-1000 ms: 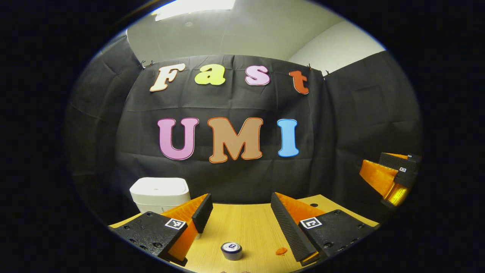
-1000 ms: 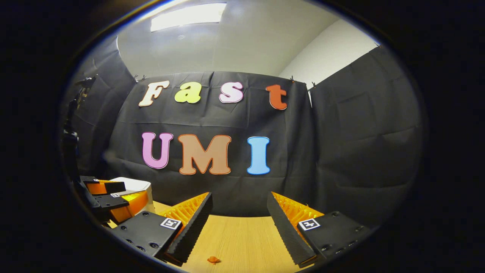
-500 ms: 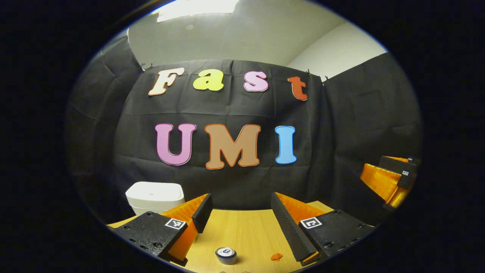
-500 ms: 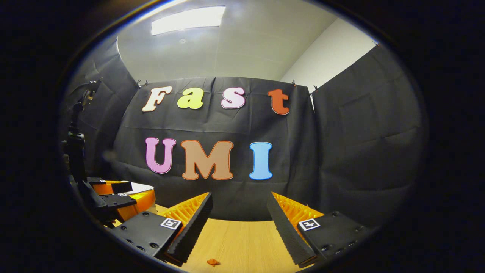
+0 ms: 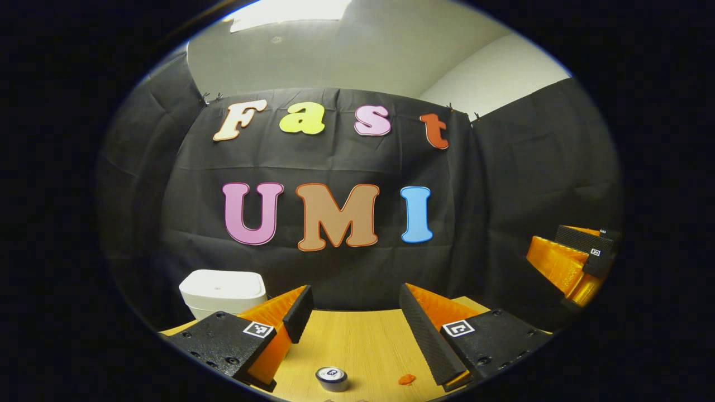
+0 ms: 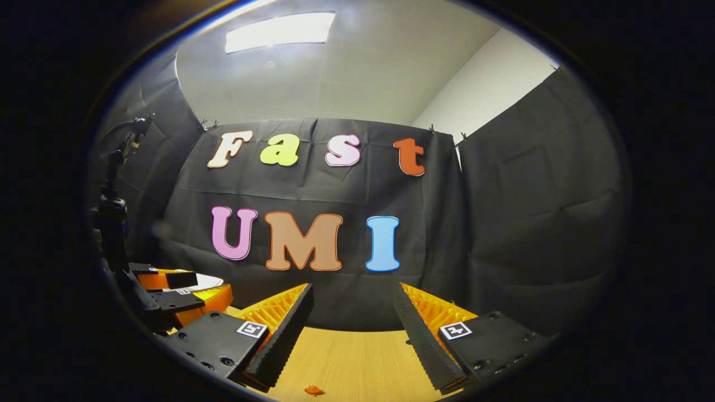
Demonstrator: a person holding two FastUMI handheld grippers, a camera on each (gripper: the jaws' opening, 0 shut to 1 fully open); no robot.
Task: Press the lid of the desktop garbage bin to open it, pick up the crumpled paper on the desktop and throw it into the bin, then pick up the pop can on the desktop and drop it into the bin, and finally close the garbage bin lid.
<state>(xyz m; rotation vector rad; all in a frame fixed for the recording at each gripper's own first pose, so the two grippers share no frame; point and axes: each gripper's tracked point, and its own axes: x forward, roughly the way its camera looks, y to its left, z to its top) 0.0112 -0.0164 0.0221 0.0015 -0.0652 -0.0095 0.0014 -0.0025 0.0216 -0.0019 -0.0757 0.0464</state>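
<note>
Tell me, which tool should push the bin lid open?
Probably the left tool. The white bin with its shut lid sits close ahead beside it. The right tool is farther from the bin, with the left one in between. Both are open and empty.

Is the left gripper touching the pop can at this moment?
Apart. The left gripper view shows the left gripper open above the table, with bare wood between both fingers and the pop can.
</note>
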